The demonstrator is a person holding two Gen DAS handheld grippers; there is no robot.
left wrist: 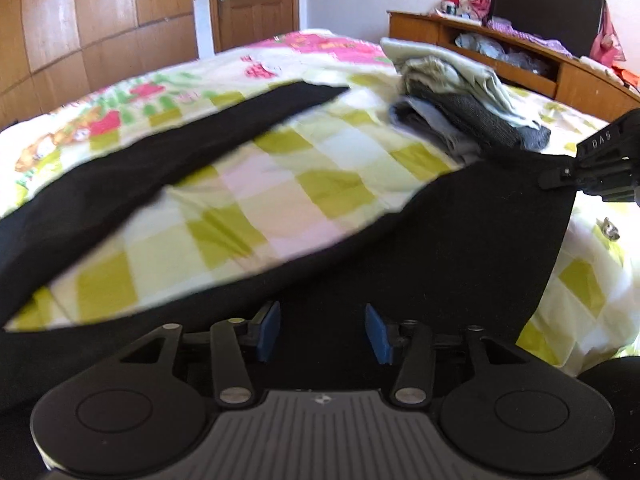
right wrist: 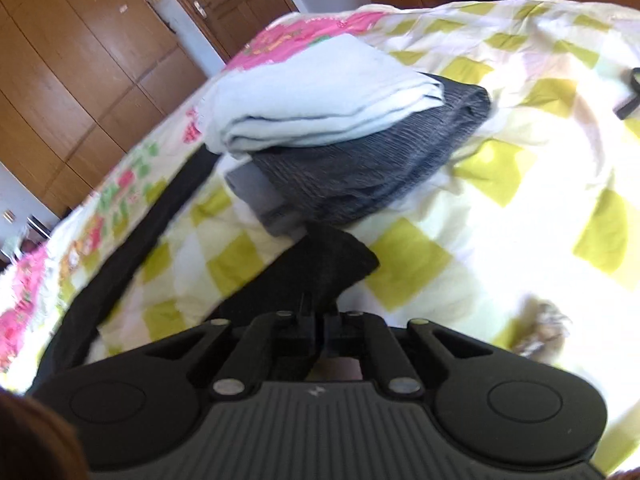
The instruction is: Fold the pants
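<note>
The black pants (left wrist: 460, 240) are lying spread on the bed (left wrist: 280, 184), legs splayed apart in a V across the checked cover, one leg running off toward the bed's far-left side and the wider part bunching at the near edge under the left gripper (left wrist: 322, 334). This is looking like the opening step: getting hold of the garment at two points so a first fold can be made.

The right gripper (right wrist: 316, 318) is pinching a corner of the black cloth, its fingers drawn tight together with the fabric coming out between them (the left wrist view is also showing that gripper at the right edge, clamped on the taut upper corner of the pants). The left gripper's fingers (left wrist: 269, 330) are standing apart, blue pads visible on either side of a gap, with black cloth below them; nothing is pressing between the pads, so this side is not yet gripping.

A stack of folded clothes (right wrist: 340, 128) is sitting just beyond the pants toward the bed's far side, a pale piece on top of grey ones, very near the held corner.

The next move is probably calling for the left fingers to settle onto the near edge of the pants and close there, so both hands are holding cloth. After that the splayed legs would need bringing one onto the other. The risk I am judging: dragging the fabric could nudge the folded stack.
</note>
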